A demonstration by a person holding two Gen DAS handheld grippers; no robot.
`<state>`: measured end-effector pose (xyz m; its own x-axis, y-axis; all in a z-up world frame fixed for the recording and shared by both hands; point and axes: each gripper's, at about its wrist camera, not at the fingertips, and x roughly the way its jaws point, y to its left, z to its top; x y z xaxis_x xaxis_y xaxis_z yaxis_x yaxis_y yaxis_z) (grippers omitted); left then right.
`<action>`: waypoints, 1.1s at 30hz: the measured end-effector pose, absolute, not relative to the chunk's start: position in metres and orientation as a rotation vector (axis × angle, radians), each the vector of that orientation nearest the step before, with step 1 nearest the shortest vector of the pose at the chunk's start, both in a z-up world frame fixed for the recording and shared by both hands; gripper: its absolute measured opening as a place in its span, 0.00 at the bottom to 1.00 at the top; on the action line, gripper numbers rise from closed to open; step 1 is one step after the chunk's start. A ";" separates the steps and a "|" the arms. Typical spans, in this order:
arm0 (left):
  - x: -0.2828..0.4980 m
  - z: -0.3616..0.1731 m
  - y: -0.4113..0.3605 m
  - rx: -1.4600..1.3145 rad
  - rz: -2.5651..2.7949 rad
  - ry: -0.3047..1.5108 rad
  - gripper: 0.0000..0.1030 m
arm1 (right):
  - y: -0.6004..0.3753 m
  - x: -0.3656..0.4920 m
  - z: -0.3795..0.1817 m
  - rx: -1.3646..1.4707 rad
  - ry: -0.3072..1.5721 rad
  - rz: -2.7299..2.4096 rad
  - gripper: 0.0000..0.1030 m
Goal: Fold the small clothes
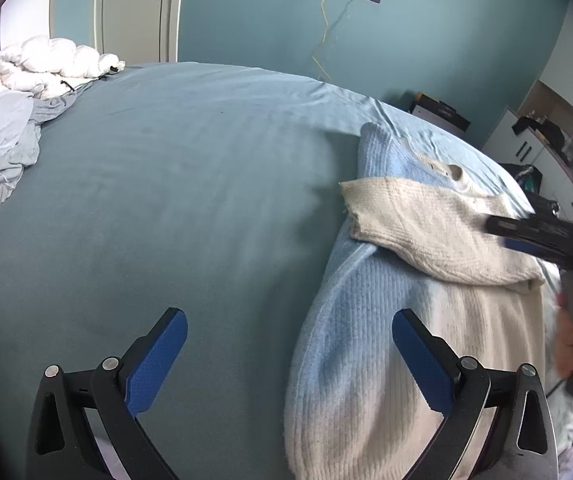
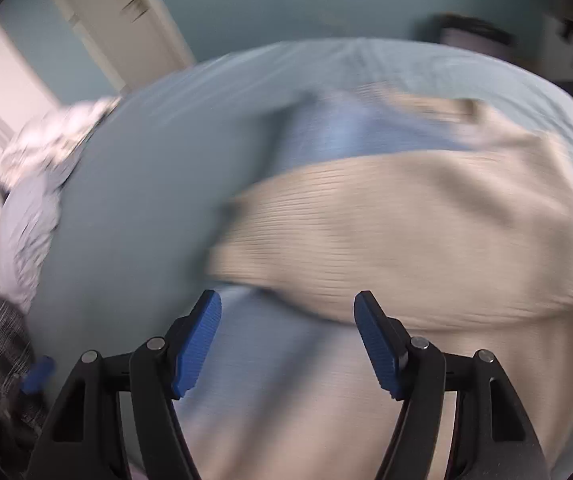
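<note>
The left gripper (image 1: 289, 344) stands wide open and empty, its blue pads hovering over the bed (image 1: 166, 184). Its right finger hangs over the near hem of the sweater (image 1: 366, 360); its left finger is above bare sheet. The sweater, a ribbed knit in pale blue and cream, lies ahead and to the right of this gripper, with one cream sleeve (image 1: 438, 228) laid across the body. Beyond the sleeve a small hole shows near the neckline. Far to the left, at the edge of the bed, sit a white duvet (image 1: 46, 64) and a crumpled pale sheet (image 1: 2, 148).

The right gripper (image 2: 288, 338) is also open and holds nothing. Its view is heavily blurred, but the sweater (image 2: 406, 232) fills the area just ahead and beneath it, the folded cream sleeve directly in front of the fingertips.

By its look, the knit should be light, soft and floppy with some stretch, so it will sag and drag on the sheet if lifted by a single point. The better hold is likely a pinch through the hem corners or the shoulder seam, one gripper on each, taking both layers, and staying clear of the hole, which could snag or tear further.
</note>
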<state>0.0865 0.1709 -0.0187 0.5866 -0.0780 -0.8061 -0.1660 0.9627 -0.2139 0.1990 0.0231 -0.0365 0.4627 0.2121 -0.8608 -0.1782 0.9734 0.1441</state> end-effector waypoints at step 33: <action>0.107 -0.053 0.137 -0.105 0.065 1.045 1.00 | -0.262 0.241 -0.082 0.124 1.127 -0.413 0.75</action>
<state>0.1069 0.1372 -0.0530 0.5010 0.0032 -0.8654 -0.1035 0.9930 -0.0562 0.2414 -0.2622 -0.0824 0.3628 -0.2582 -0.8954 0.3819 0.9177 -0.1099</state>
